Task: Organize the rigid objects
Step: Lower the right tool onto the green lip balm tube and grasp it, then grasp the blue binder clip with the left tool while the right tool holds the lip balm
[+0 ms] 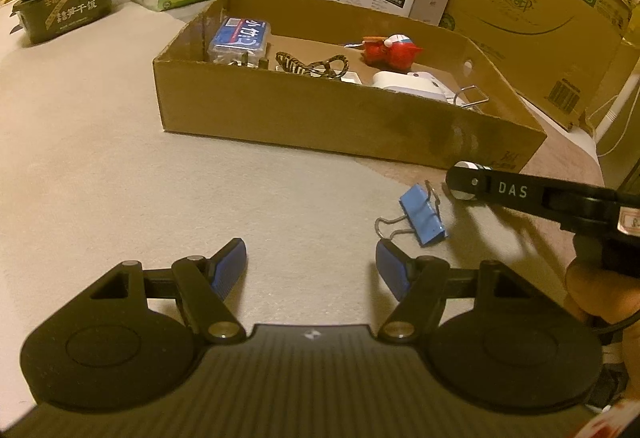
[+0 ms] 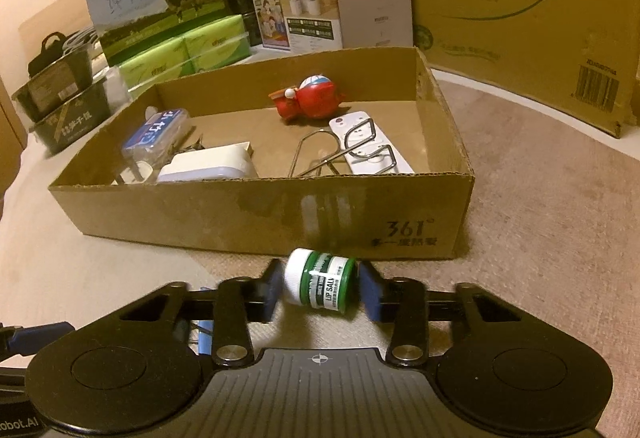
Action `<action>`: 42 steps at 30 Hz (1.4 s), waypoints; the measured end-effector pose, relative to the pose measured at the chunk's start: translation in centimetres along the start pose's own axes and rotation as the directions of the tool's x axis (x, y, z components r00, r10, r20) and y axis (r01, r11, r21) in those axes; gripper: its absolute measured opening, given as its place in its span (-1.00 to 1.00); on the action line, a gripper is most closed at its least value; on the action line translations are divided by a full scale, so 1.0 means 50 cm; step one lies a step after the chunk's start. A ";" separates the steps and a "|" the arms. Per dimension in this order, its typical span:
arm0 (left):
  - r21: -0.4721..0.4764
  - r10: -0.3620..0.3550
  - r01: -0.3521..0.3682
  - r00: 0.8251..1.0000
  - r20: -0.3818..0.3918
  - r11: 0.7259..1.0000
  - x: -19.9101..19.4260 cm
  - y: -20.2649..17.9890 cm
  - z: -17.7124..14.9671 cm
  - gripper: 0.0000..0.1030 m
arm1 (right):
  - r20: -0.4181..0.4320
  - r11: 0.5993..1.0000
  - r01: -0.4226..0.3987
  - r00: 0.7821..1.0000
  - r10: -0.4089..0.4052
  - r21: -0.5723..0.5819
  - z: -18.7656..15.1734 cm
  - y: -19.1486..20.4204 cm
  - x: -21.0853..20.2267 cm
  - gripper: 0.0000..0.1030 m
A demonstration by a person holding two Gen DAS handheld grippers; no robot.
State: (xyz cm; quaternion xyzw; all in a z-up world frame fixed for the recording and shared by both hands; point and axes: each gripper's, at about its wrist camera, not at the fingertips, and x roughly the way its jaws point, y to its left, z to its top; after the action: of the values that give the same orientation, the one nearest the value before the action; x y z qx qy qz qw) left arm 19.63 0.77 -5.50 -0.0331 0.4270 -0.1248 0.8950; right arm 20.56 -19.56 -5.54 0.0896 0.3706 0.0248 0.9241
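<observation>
The right gripper (image 2: 318, 288) is closing its blue pads on a small green lip salve jar (image 2: 320, 284) lying on its side, white cap to the left, on the table just before the near wall of the cardboard box (image 2: 260, 213); whether both pads are touching it yet I cannot tell. The left gripper (image 1: 311, 268) is hanging open and empty, a blue binder clip (image 1: 422, 215) lying just beyond its right finger. Next, I judge, comes lifting the jar over that wall into the box, among the things already lying inside.
</observation>
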 end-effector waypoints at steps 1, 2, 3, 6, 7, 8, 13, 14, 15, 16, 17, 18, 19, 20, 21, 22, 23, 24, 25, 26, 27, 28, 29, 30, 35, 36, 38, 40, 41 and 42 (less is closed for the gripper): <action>0.000 -0.002 0.002 1.000 0.001 1.000 0.000 -0.001 0.000 0.33 | 0.000 1.000 -0.002 1.000 0.002 -0.008 -0.001 -0.001 -0.003 -0.36; 0.002 -0.006 0.006 1.000 0.001 1.000 0.001 -0.002 0.000 0.33 | -0.001 1.000 -0.003 1.000 0.003 -0.015 -0.002 -0.002 -0.005 -0.36; 0.004 -0.010 0.010 1.000 0.001 1.000 0.002 -0.003 0.000 0.33 | -0.003 1.000 -0.005 1.000 0.005 -0.021 -0.003 -0.005 -0.008 -0.37; 0.020 -0.035 0.035 0.999 0.010 0.999 0.002 -0.013 0.001 0.37 | -0.006 0.999 -0.012 1.000 0.011 -0.041 -0.008 -0.016 -0.021 -0.37; 0.032 -0.049 0.048 0.999 0.013 0.998 0.002 -0.019 0.002 0.38 | -0.006 0.999 -0.014 1.000 0.014 -0.050 -0.011 -0.022 -0.026 -0.37; 0.046 -0.062 0.061 0.998 0.016 0.997 0.003 -0.024 0.003 0.38 | -0.006 0.998 -0.016 1.000 0.016 -0.056 -0.013 -0.027 -0.031 -0.37; 0.198 -0.118 0.114 0.993 0.007 0.974 0.019 -0.063 0.011 0.38 | -0.017 0.997 -0.029 0.999 0.027 -0.078 -0.021 -0.059 -0.046 -0.37; 0.244 -0.130 0.125 0.992 0.003 0.962 0.023 -0.072 0.014 0.38 | -0.018 0.996 -0.031 0.999 0.029 -0.078 -0.023 -0.065 -0.048 -0.37; 0.287 -0.139 0.133 0.990 0.000 0.949 0.027 -0.080 0.016 0.38 | -0.020 0.996 -0.035 0.999 0.034 -0.077 -0.024 -0.071 -0.051 -0.37; 0.339 -0.150 0.142 0.989 -0.002 0.930 0.031 -0.088 0.019 0.38 | -0.022 0.996 -0.037 0.999 0.036 -0.078 -0.025 -0.076 -0.052 -0.37; 0.378 -0.160 0.150 0.987 -0.006 0.914 0.035 -0.094 0.021 0.38 | -0.022 0.996 -0.039 0.999 0.038 -0.080 -0.025 -0.080 -0.054 -0.37; 0.414 -0.176 0.165 0.984 -0.012 0.895 0.039 -0.100 0.023 0.38 | -0.021 0.996 -0.044 0.999 0.042 -0.083 -0.025 -0.083 -0.056 -0.37; 0.450 -0.197 0.186 0.980 -0.022 0.874 0.044 -0.105 0.026 0.38 | -0.023 0.995 -0.049 0.999 0.047 -0.086 -0.026 -0.085 -0.058 -0.37; 0.491 -0.219 0.208 0.975 -0.036 0.846 0.048 -0.110 0.029 0.38 | -0.024 0.995 -0.054 0.998 0.052 -0.089 -0.026 -0.087 -0.059 -0.37; 0.525 -0.237 0.226 0.970 -0.047 0.821 0.052 -0.112 0.031 0.38 | -0.026 0.994 -0.061 0.998 0.059 -0.091 -0.026 -0.089 -0.060 -0.37; 0.552 -0.252 0.243 0.966 -0.060 0.798 0.056 -0.114 0.033 0.38 | -0.029 0.993 -0.072 0.997 0.070 -0.091 -0.026 -0.092 -0.062 -0.37; 0.577 -0.272 0.265 0.959 -0.076 0.773 0.061 -0.116 0.037 0.38 | -0.032 0.992 -0.080 0.996 0.077 -0.092 -0.027 -0.095 -0.064 -0.37; 0.596 -0.292 0.288 0.952 -0.093 0.749 0.066 -0.115 0.041 0.38 | -0.037 0.991 -0.092 0.995 0.088 -0.095 -0.028 -0.097 -0.066 -0.37; 0.610 -0.305 0.303 0.947 -0.105 0.732 0.070 -0.113 0.043 0.38 | -0.043 0.989 -0.106 0.994 0.102 -0.100 -0.029 -0.099 -0.068 -0.37; 0.625 -0.317 0.319 0.941 -0.118 0.713 0.075 -0.111 0.046 0.37 | -0.046 0.987 -0.117 0.993 0.113 -0.109 -0.030 -0.100 -0.071 -0.37; 0.638 -0.326 0.332 0.936 -0.131 0.695 0.080 -0.107 0.048 0.37 | -0.051 0.985 -0.127 0.991 0.122 -0.119 -0.031 -0.100 -0.072 -0.37; 0.651 -0.337 0.347 0.930 -0.146 0.675 0.085 -0.105 0.051 0.36 | -0.054 0.982 -0.136 0.990 0.129 -0.132 -0.033 -0.101 -0.074 -0.38; 0.666 -0.344 0.359 0.925 -0.161 0.654 0.091 -0.102 0.053 0.36 | -0.059 0.979 -0.143 0.989 0.136 -0.145 -0.035 -0.102 -0.076 -0.38; 0.679 -0.349 0.370 0.921 -0.175 0.635 0.097 -0.099 0.056 0.36 | -0.062 0.976 -0.149 0.988 0.141 -0.158 -0.036 -0.102 -0.076 -0.38; 0.706 -0.394 0.426 0.892 -0.221 0.567 0.117 -0.091 0.069 0.29 | -0.073 0.964 -0.168 0.985 0.156 -0.207 -0.039 -0.104 -0.073 -0.37; 0.709 -0.404 0.434 0.887 -0.226 0.556 0.118 -0.090 0.072 0.24 | -0.074 0.962 -0.170 0.985 0.158 -0.213 -0.038 -0.103 -0.072 -0.37; 0.720 -0.420 0.446 0.877 -0.234 0.532 0.124 -0.092 0.076 0.18 | -0.075 0.960 -0.172 0.984 0.159 -0.222 -0.038 -0.101 -0.068 -0.38; 0.725 -0.432 0.459 0.868 -0.244 0.513 0.122 -0.091 0.075 0.12 | -0.073 0.958 -0.171 0.985 0.158 -0.229 -0.037 -0.099 -0.065 -0.37; 0.726 -0.439 0.465 0.864 -0.247 0.507 0.124 -0.091 0.076 0.10 | -0.070 0.959 -0.168 0.985 0.156 -0.230 -0.037 -0.099 -0.064 -0.38; 0.726 -0.444 0.469 0.861 -0.248 0.503 0.125 -0.090 0.077 0.06 | -0.068 0.959 -0.163 0.986 0.152 -0.231 -0.037 -0.098 -0.063 -0.38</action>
State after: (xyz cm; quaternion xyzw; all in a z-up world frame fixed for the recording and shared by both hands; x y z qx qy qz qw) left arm 25.49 -5.35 -7.04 0.2395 0.3214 -0.5251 0.7507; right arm 16.89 -24.44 -5.62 0.0077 0.3793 0.1443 0.9139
